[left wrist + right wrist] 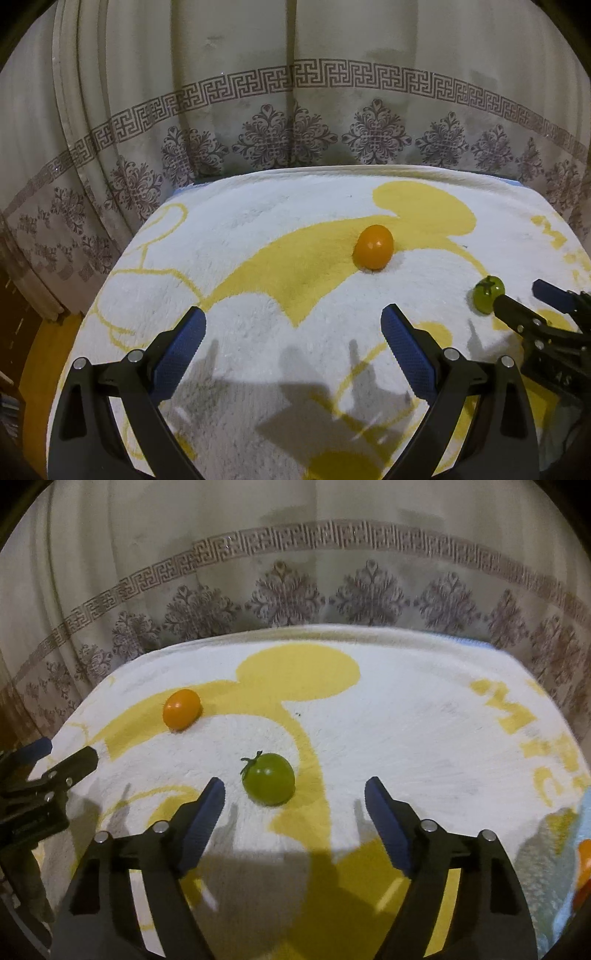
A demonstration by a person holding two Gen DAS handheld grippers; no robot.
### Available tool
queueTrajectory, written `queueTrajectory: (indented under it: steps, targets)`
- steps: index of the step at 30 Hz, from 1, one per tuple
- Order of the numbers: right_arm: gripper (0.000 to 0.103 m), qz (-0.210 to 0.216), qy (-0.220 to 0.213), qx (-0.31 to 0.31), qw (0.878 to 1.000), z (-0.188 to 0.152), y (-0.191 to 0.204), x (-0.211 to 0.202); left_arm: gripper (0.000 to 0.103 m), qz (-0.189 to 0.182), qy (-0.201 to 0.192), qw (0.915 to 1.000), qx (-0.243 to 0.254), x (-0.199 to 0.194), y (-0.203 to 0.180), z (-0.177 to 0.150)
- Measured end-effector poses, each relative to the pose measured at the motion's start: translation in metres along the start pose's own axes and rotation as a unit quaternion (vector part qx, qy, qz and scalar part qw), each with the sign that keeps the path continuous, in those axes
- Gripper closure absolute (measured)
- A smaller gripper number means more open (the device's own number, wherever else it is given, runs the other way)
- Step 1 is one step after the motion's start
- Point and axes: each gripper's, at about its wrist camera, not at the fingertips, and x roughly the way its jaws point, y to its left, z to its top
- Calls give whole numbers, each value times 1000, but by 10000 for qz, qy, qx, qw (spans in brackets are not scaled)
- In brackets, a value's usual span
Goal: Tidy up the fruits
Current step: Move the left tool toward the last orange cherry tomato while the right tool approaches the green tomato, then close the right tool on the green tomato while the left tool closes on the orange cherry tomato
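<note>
Nearing green tomato [269, 778], jaws apart

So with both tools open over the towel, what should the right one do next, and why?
Probably ease the right tool forward around the green tomato and close. Its jaws stand open and empty, and the tomato lies just ahead of them on the towel.

Each camera sits on a gripper and looks forward and down along two black fingers, close above the fluffy white and yellow towel [258, 229]. Both views share the small orange fruit [373, 246], the round green fruit [269, 778] and the far patterned curtain [295, 590].
</note>
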Motion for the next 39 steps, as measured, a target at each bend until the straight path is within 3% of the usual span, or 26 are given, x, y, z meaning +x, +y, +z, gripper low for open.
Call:
queueTrajectory:
  steps: [6, 10, 15, 16, 27, 33, 37, 39]
  targets:
    - [37, 120, 226, 11, 9997, 9, 1, 19, 8, 45, 69, 10000, 2, 19, 0, 3]
    - [50, 257, 431, -167, 9986, 10, 10, 32, 8, 52, 136, 9999, -16, 31, -2, 7]
    - [62, 283, 382, -114, 9988, 8, 7, 31, 8, -34, 112, 9999, 30, 41, -9, 13]
    - [68, 334, 367, -106, 9987, 8, 7, 30, 8, -57, 119, 9999, 38, 44, -12, 15]
    - [68, 315, 311, -40, 9990, 8, 3, 27, 8, -489, 137, 9987, 98, 71, -35, 40]
    - [68, 361, 361, -30, 9987, 9, 3, 29, 25, -736, 348, 9966, 117, 88, -44, 52]
    - [68, 357, 379, -52, 9986, 9, 5, 30, 45, -820, 569, 9950, 55, 100, -45, 53]
    - [67, 356, 383, -61, 9986, 9, 5, 31, 50, -898, 574, 9943, 21, 101, -44, 53]
